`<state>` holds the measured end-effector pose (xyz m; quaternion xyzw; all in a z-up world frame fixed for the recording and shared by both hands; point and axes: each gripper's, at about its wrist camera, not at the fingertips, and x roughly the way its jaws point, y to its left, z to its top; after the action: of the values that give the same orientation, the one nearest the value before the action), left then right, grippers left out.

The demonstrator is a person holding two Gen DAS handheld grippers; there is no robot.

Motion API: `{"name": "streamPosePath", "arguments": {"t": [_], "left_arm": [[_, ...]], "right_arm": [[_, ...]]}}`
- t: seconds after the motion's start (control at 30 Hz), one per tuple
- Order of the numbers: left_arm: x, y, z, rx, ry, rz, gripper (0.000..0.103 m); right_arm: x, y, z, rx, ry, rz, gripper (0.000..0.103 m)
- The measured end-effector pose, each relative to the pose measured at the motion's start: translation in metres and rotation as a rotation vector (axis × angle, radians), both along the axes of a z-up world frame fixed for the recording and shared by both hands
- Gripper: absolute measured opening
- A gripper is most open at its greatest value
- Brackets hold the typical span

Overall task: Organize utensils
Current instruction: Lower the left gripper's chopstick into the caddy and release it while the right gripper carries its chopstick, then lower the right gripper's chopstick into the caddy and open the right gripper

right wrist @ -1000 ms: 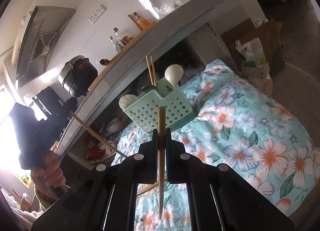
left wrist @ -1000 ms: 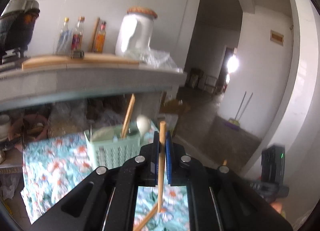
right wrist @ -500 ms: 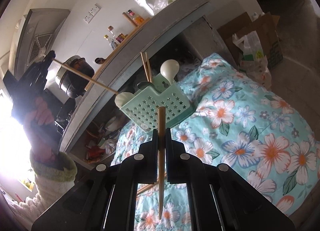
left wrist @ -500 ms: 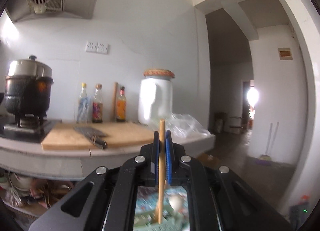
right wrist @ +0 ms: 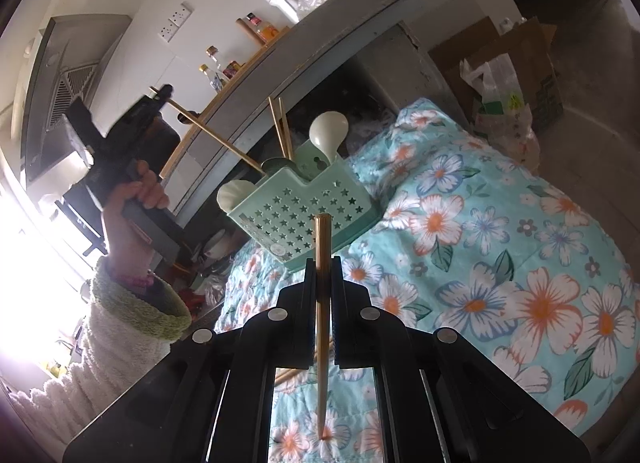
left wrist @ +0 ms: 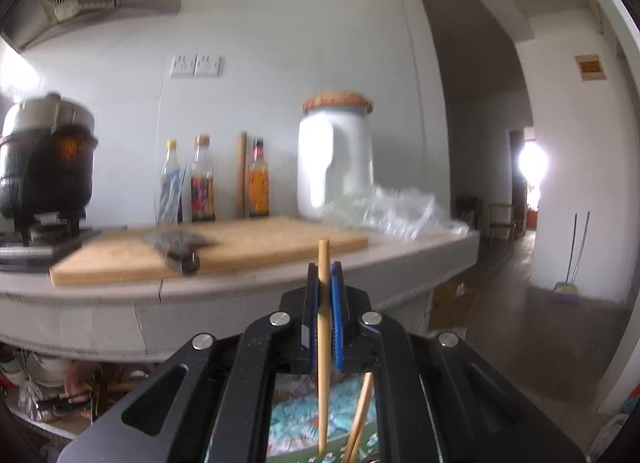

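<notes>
My left gripper (left wrist: 324, 275) is shut on a wooden chopstick (left wrist: 323, 343) that hangs down with its lower tip at the green utensil basket (left wrist: 340, 449). In the right wrist view the left gripper (right wrist: 160, 93) is held high at the left, and its chopstick (right wrist: 216, 137) slants down into the mint green star-holed basket (right wrist: 308, 219), which holds two more chopsticks (right wrist: 280, 131) and white spoons (right wrist: 328, 131). My right gripper (right wrist: 323, 263) is shut on another wooden chopstick (right wrist: 322, 323), upright, in front of the basket and above the floral cloth.
The floral cloth (right wrist: 500, 263) covers the surface under the basket, with more chopsticks (right wrist: 292, 373) lying on it. Behind is a counter (left wrist: 240, 287) with a cutting board, cleaver (left wrist: 176, 249), bottles, a white jar (left wrist: 336, 159) and a black pot (left wrist: 44, 167). Cardboard boxes (right wrist: 516, 63) stand at the right.
My left gripper has risen and swung over the basket, and its chopstick's tip has gone down into the basket. My right gripper has held still with its chopstick.
</notes>
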<state>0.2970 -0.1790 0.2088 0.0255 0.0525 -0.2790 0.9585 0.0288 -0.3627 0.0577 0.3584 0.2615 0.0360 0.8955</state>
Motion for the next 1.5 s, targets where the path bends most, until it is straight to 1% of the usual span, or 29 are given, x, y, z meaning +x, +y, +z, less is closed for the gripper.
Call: {"name": "streamPosePath", "arguments": {"t": [0.17, 0.3, 0.33, 0.37, 0.43, 0.5, 0.63, 0.7, 0.77, 0.8, 0.93, 1.07, 1.17, 1.23, 1.3, 1.37, 1.5], "left_arm": [[0.02, 0.002, -0.025, 0.01, 0.113, 0.01, 0.006], [0.025, 0.01, -0.035, -0.006, 0.155, 0.006, 0.007], [0.024, 0.012, -0.036, -0.007, 0.157, 0.006, 0.013], [0.023, 0.013, -0.036, -0.009, 0.158, 0.006, 0.023], [0.018, 0.019, -0.036, -0.022, 0.155, 0.009, 0.034], [0.014, 0.023, -0.036, -0.03, 0.151, 0.007, 0.038], [-0.005, 0.04, -0.033, -0.065, 0.144, 0.002, 0.052], [-0.017, 0.052, -0.033, -0.087, 0.149, 0.001, 0.059], [-0.029, 0.066, -0.036, -0.099, 0.166, 0.007, 0.066], [-0.035, 0.072, -0.039, -0.099, 0.177, 0.014, 0.067], [-0.057, 0.096, -0.056, -0.084, 0.217, 0.035, 0.079], [-0.079, 0.121, -0.088, -0.079, 0.279, 0.063, 0.091], [-0.093, 0.133, -0.118, -0.062, 0.338, 0.095, 0.096], [-0.101, 0.14, -0.137, -0.045, 0.37, 0.126, 0.097], [-0.107, 0.145, -0.15, -0.039, 0.387, 0.14, 0.097], [-0.113, 0.148, -0.162, -0.024, 0.404, 0.133, 0.097], [-0.124, 0.147, -0.182, 0.043, 0.406, 0.123, 0.097]], "right_arm": [[0.002, -0.002, -0.004, 0.005, 0.011, -0.002, 0.005], [0.003, -0.001, -0.004, -0.001, 0.014, 0.001, 0.005], [0.003, -0.001, -0.003, -0.003, 0.014, 0.001, 0.005], [0.003, -0.001, -0.003, -0.006, 0.014, 0.002, 0.005], [0.003, 0.001, -0.001, -0.013, 0.012, 0.001, 0.005], [0.004, 0.002, 0.001, -0.021, 0.01, 0.0, 0.005], [0.005, 0.005, 0.007, -0.04, 0.001, 0.001, 0.005], [0.006, 0.006, 0.015, -0.055, -0.016, 0.008, 0.005], [0.007, 0.007, 0.027, -0.083, -0.043, 0.014, 0.005], [0.009, 0.008, 0.032, -0.094, -0.056, 0.017, 0.005], [0.023, 0.012, 0.063, -0.171, -0.121, 0.024, 0.005], [0.043, 0.014, 0.101, -0.261, -0.204, 0.007, 0.005], [0.059, 0.017, 0.124, -0.309, -0.256, -0.006, 0.005], [0.072, 0.02, 0.143, -0.341, -0.298, -0.015, 0.005], [0.083, 0.022, 0.159, -0.365, -0.336, -0.017, 0.005], [0.094, 0.024, 0.172, -0.386, -0.368, -0.022, 0.005], [0.121, 0.033, 0.194, -0.434, -0.428, -0.059, 0.005]]}}
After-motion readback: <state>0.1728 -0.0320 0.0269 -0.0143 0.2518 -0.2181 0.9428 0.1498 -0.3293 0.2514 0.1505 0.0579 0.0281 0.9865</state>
